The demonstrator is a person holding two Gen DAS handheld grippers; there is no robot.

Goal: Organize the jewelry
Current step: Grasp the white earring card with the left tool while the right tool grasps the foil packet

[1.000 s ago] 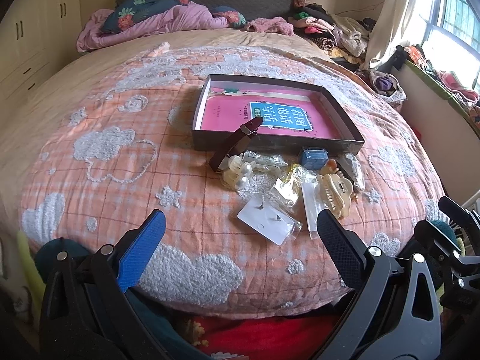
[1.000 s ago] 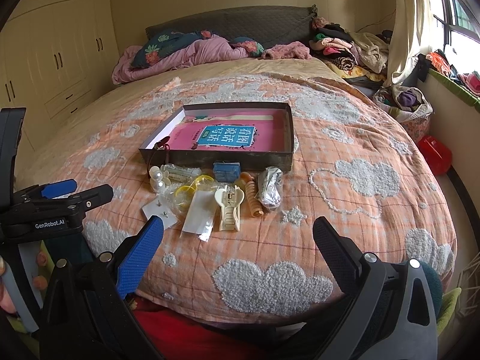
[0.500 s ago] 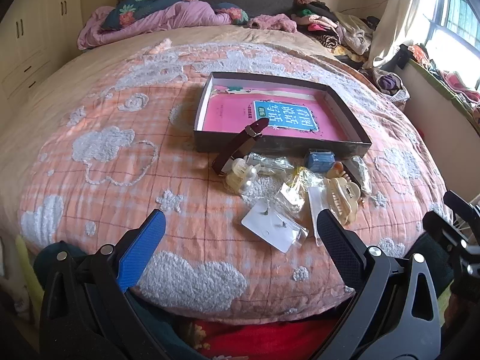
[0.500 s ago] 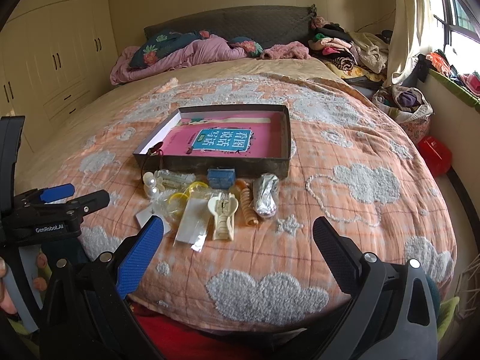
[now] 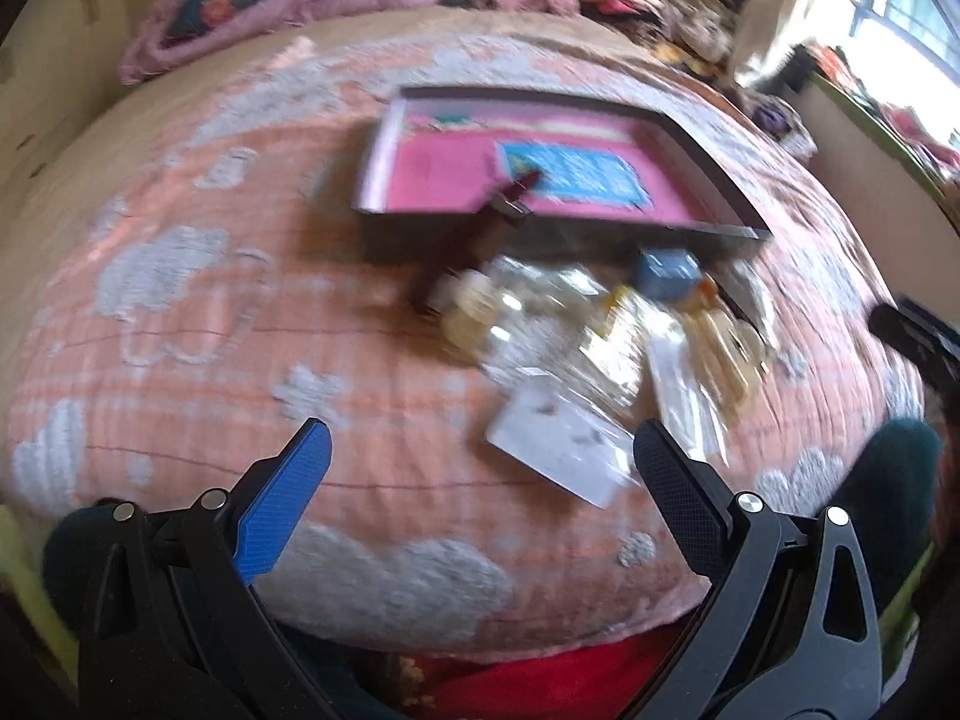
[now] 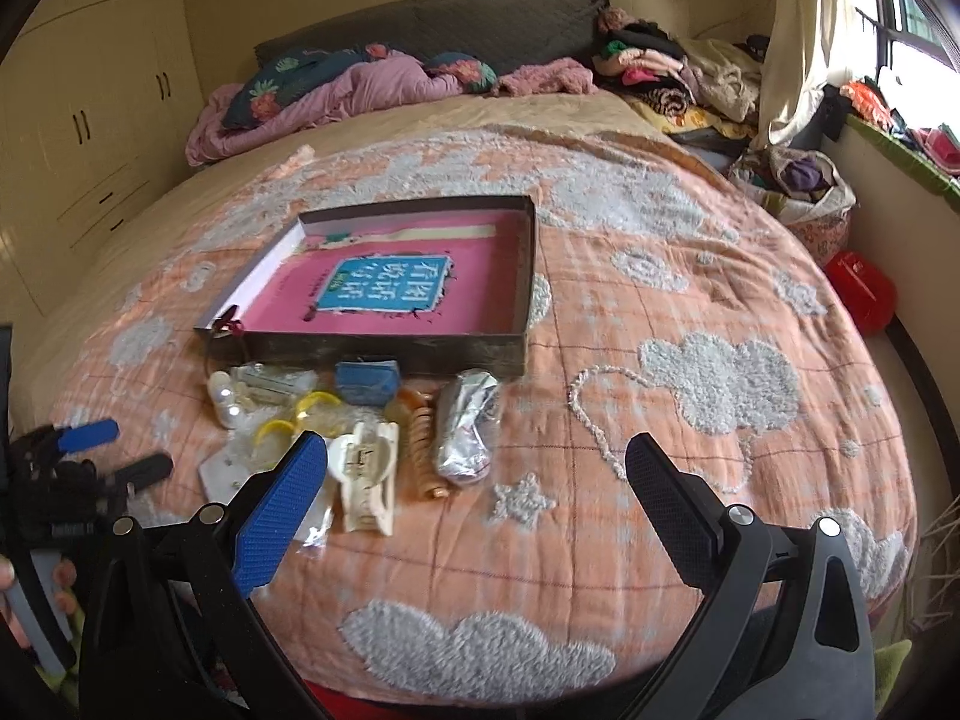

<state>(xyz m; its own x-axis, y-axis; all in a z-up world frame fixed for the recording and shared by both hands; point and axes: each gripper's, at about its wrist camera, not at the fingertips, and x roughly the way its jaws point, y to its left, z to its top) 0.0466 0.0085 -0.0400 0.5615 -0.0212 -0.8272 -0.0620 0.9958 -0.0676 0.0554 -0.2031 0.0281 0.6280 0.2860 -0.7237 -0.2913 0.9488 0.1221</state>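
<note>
The left claw [image 5: 480, 468] and right claw [image 6: 477, 477] both hang spread wide, gripping nothing.

home bedrm | bed [image 6: 690, 276] w/ quilt | wardrobe [image 6: 90, 120] | clothes pile [image 6: 672, 84]

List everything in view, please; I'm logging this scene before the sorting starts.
tray: 1, dark walls, pink lining, mid-bed
strap: 1, dark brown, over tray's front wall
blue box: 1, against tray front
hair claw: 1, cream, front of pile
spiral hair tie: 1, orange, beside claw
foil packet: 1, silver, pile's right end
earring card: 1, white, bagged
bedspread: 1, orange, grey clouds
left tongs: open, empty
right tongs: open, empty
</note>
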